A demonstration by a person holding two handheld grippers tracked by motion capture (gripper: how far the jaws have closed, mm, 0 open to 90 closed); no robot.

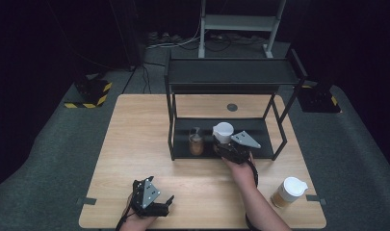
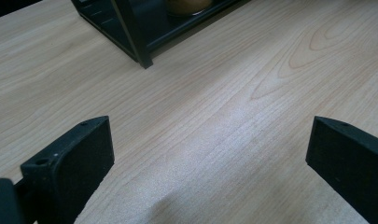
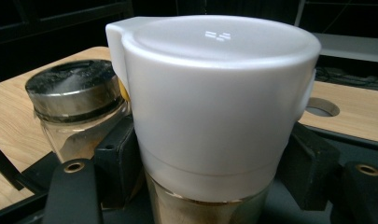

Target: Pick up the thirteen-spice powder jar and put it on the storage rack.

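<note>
Gripping a white-lidded jar (image 3: 214, 116) on the black rack's (image 1: 231, 72) lower shelf near the tabletop's (image 1: 135, 144) far edge, the right gripper (image 1: 229, 150) must likely release; left gripper (image 1: 167, 204) wide open

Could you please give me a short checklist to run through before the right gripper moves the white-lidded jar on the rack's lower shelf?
1. Right gripper shut on the white-lidded jar, pads on both sides: ok.
2. Jar upright: ok.
3. Gap to the metal-lidded jar close beside it: cannot tell.
4. Jar's base seated on the lower shelf: cannot tell.
5. Left gripper open, near the table's front edge, away from the rack: ok.
</note>
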